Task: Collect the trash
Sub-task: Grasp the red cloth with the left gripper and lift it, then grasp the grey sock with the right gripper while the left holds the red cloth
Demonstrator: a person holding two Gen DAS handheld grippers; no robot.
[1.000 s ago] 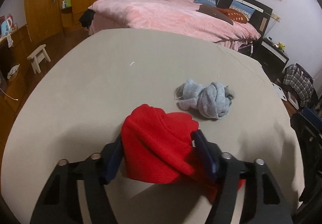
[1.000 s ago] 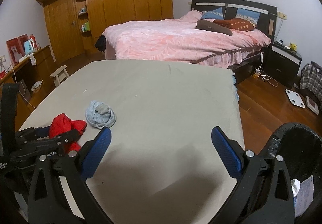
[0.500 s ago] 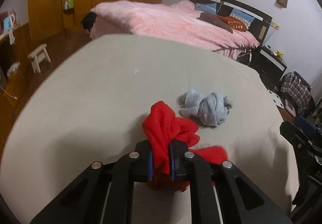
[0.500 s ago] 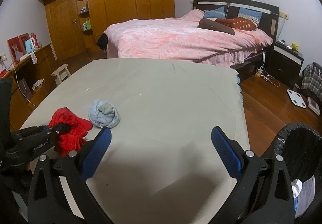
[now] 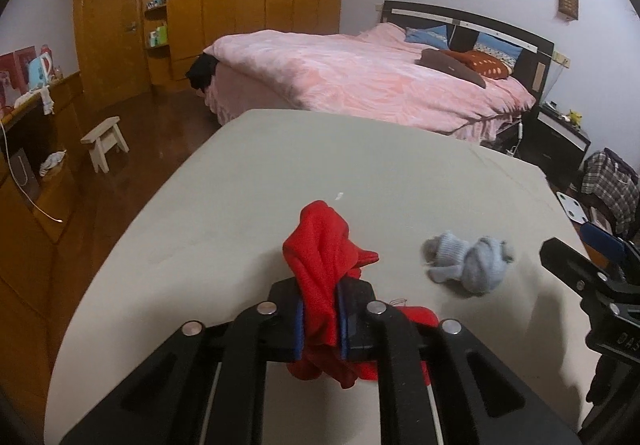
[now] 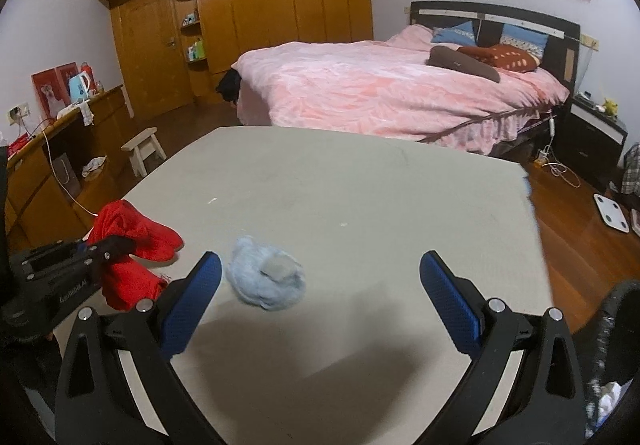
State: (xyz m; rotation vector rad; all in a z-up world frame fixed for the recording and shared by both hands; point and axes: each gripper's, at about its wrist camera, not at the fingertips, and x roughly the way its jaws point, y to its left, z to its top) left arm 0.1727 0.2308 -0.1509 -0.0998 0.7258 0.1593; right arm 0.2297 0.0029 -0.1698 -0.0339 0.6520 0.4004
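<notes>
- The left gripper point(image 5: 320, 319) is clamped on the red cloth point(image 5: 320, 265), its blue pads pinching a bunched fold. Part of the cloth stands up above the pads and the rest hangs below them, near the table's near edge on its left side.
- In the right wrist view the red cloth point(image 6: 132, 241) looks partly lifted, with a loose tail draping down towards the table point(image 6: 360, 205); whether that tail touches the surface cannot be told.
- The right gripper point(image 6: 320, 297) stands wide open with nothing between its pads, aimed at the pale blue balled sock point(image 6: 266, 279), which lies on the table near the near edge, just right of the red cloth.
- A black bin point(image 6: 616, 345) shows at the table's right side, beyond the near right corner, with some paper already in it. It is probably where both pieces go.
- To do the lift well: raise the red cloth until the hanging tail is clear of the table before swinging right, so it drags nothing.
- Carry it over the sock, not through it, and keep clear of the right gripper.
- The pinch holds only a fold of soft fabric, so a jerk could let it slip; a steady carry seems wise.
</notes>
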